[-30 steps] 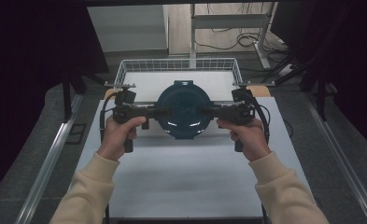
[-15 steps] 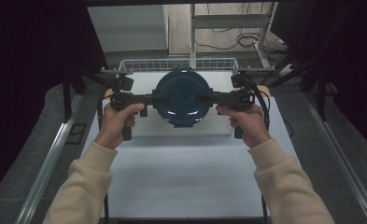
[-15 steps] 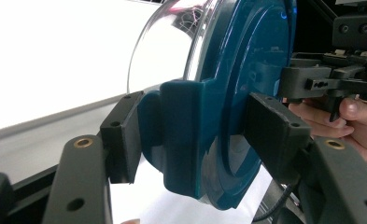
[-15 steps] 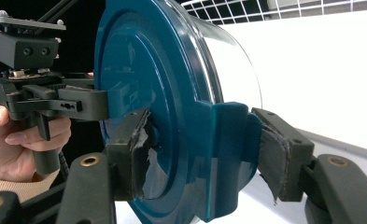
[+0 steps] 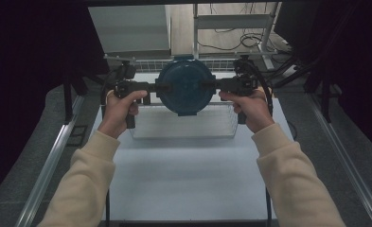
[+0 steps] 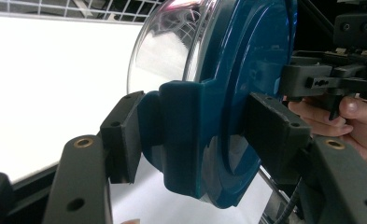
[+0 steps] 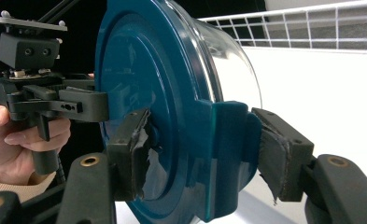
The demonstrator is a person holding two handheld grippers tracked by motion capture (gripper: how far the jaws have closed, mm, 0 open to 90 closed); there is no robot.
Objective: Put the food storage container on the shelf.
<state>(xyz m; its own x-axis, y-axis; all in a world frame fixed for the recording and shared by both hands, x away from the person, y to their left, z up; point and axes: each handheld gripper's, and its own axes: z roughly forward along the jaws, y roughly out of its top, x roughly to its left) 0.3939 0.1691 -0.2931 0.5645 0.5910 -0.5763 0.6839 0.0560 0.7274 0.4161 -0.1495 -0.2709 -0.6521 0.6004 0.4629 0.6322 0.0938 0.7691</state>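
You have the round clear glass container with the dark blue plastic clip-on lid [image 5: 185, 86] held up between your two grippers, clear of the white surface [image 5: 183, 175] and over the near edge of the white wire basket [image 5: 181, 127] that stands at the far part of that surface. Your left gripper [image 5: 151, 88] is clamped on the lid's locking tab at the container's left side; in the left gripper view its pads sit on either face of that blue tab [image 6: 183, 140], one toward the glass wall and one against the lid's top. Your right gripper [image 5: 216, 85] is clamped on the opposite tab [image 7: 228, 140] in the same way, and the foam on its pads [image 7: 141, 154] looks torn and frayed. The container is tipped on its side, the lid facing you and the glass bowl pointing away toward the basket's back wall. Both of your hands [image 5: 122, 106] grasp the handles level with each other, in cream sleeves [image 5: 86, 179]
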